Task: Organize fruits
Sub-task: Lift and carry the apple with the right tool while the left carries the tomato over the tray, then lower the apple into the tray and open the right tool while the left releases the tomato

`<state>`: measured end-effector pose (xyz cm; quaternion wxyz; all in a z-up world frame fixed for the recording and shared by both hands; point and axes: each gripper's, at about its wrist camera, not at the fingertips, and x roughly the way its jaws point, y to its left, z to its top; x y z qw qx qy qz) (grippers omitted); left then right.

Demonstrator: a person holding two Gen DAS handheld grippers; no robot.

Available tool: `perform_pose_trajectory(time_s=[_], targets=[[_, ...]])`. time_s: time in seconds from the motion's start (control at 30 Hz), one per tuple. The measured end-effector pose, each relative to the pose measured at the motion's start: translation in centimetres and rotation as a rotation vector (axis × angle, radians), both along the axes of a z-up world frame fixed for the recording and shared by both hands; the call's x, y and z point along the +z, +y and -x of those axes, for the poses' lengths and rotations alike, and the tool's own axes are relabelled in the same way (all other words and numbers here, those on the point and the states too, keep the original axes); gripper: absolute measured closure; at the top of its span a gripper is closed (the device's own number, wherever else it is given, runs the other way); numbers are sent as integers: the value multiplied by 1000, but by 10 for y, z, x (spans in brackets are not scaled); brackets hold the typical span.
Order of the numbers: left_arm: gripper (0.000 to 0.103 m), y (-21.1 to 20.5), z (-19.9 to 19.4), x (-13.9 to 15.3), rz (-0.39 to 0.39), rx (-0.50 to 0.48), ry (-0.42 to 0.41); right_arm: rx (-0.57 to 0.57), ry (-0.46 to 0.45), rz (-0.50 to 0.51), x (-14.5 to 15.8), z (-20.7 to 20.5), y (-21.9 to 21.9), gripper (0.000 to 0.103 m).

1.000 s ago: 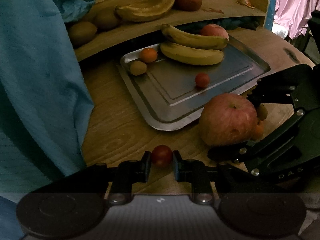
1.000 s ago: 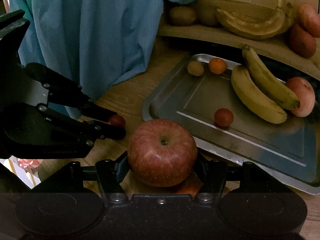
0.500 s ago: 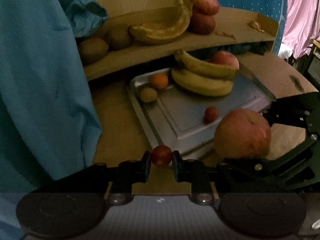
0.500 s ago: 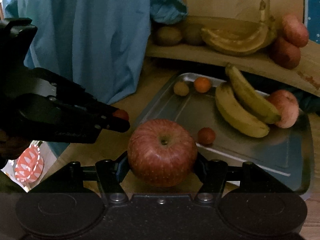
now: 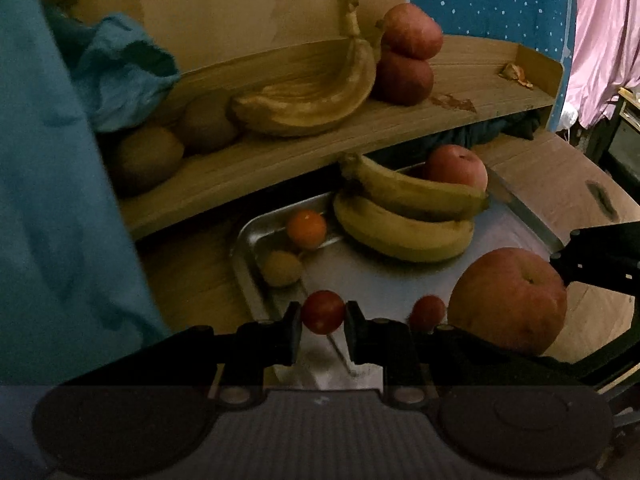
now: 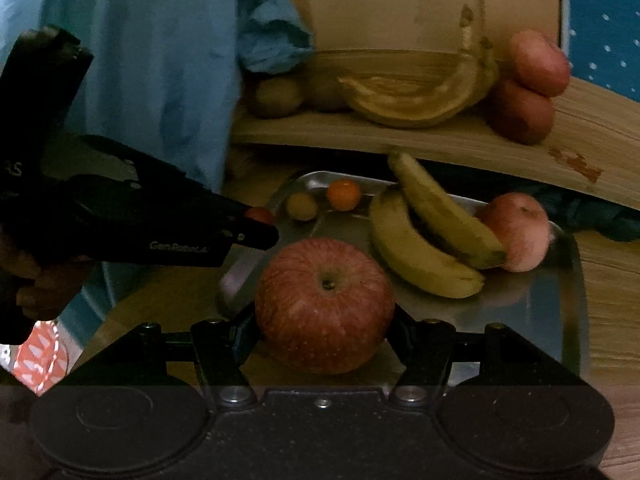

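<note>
Dim scene: a wooden table (image 5: 560, 184) with a raised wooden shelf (image 5: 460, 116) behind it, blue cloth (image 5: 48, 200) draped on the left, a pink curtain (image 5: 604, 40) seen at far right. A metal tray (image 6: 568, 280) was set on the table below the shelf.

On the shelf were seen two kiwis (image 5: 144, 156), a browned banana bunch (image 5: 312, 104) and two stacked red apples (image 5: 408, 56).

In the tray were lying two yellow bananas (image 5: 404, 216), one resting on the other, with a pale apple (image 5: 456, 168) touching them at the back. A small orange (image 5: 306, 229) and a small brownish fruit (image 5: 282, 267) were placed near the tray's far-left corner, just beside each other. A cherry tomato (image 5: 427, 312) was seen on the tray floor.

The left gripper (image 5: 323, 314) was clamped on a second cherry tomato (image 5: 323, 312), held over the tray's near-left edge. The right gripper (image 6: 325, 328) was clamped on a large red apple (image 6: 325, 306), stem up, held over the tray's near side. Whether either fruit was touching the tray could not be told. The two grippers were close, side by side, not touching.
</note>
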<state>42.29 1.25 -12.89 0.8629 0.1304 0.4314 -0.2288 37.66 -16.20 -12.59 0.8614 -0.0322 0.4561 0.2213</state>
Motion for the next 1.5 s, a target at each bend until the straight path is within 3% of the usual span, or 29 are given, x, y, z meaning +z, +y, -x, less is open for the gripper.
perform_pose_trajectory(time_s=[0.6,1.5], targets=[[78,-29,-49,-22,-7,-63,51,-145,56,26,-18,-36,-28,37],[78,-37,-53,-32,-25,-82,74,-157,100,35,-26,-43,-28,36]])
